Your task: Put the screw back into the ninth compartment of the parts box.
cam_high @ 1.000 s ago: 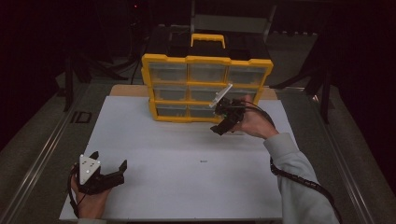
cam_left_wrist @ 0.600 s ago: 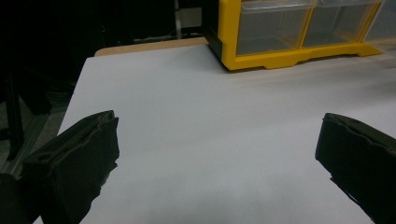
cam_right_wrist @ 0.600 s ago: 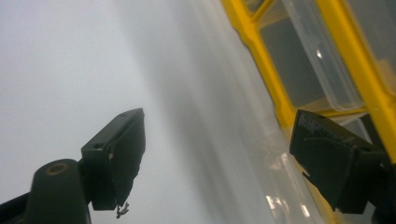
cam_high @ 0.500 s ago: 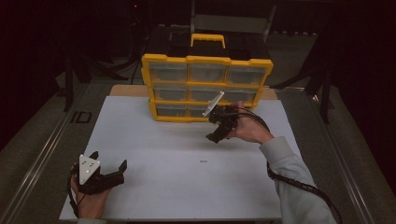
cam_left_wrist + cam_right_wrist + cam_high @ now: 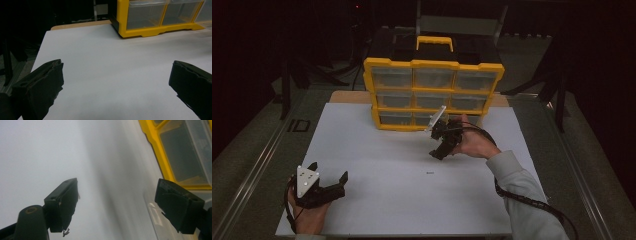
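organizer (image 5: 433, 95): yellow frame, clear plastic drawers, yellow carry handle (image 5: 434, 42) on a black top; stood upright at the far edge of the white sheet (image 5: 412, 200)
drawer count: nine seen in the high view, three rows of three
organizer count: one
right gripper (image 5: 438, 151): held over the sheet just in front of the organizer's bottom row, tilted down; jaws spread wide, nothing between them
right gripper view: yellow frame and one clear drawer (image 5: 185, 152) seen at upper right, blurred
left gripper (image 5: 328, 187): held low at the near left of the sheet, well apart from the organizer; jaws spread, nothing gripped
gripper count: two
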Available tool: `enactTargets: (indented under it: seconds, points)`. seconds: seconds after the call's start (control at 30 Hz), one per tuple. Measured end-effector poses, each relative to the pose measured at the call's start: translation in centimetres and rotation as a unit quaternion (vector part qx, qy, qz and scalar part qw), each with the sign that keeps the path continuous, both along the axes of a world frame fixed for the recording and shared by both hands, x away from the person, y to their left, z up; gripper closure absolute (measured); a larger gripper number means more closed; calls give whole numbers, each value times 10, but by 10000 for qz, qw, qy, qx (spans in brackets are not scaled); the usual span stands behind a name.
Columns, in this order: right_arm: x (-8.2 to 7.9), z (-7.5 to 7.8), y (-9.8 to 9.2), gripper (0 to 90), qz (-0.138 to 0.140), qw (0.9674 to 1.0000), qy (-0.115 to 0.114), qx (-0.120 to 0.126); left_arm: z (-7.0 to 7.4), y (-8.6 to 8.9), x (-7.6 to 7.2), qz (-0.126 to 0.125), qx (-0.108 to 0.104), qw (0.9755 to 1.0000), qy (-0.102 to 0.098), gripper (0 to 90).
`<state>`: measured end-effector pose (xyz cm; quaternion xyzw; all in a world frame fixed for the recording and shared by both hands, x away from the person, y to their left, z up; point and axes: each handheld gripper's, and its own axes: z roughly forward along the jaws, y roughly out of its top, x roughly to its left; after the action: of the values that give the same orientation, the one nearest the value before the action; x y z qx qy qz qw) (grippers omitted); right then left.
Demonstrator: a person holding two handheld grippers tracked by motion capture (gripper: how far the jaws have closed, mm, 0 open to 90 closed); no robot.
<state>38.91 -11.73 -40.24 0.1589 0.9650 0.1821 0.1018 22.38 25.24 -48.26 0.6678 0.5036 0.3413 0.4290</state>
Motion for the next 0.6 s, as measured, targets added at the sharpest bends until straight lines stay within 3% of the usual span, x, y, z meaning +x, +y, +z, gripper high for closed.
enactTargets:
  seconds: [0.6]
  points:
    - [-7,-17,8,194,237,9997,67,-90,0,0,0,-4,1,10000,1,3]
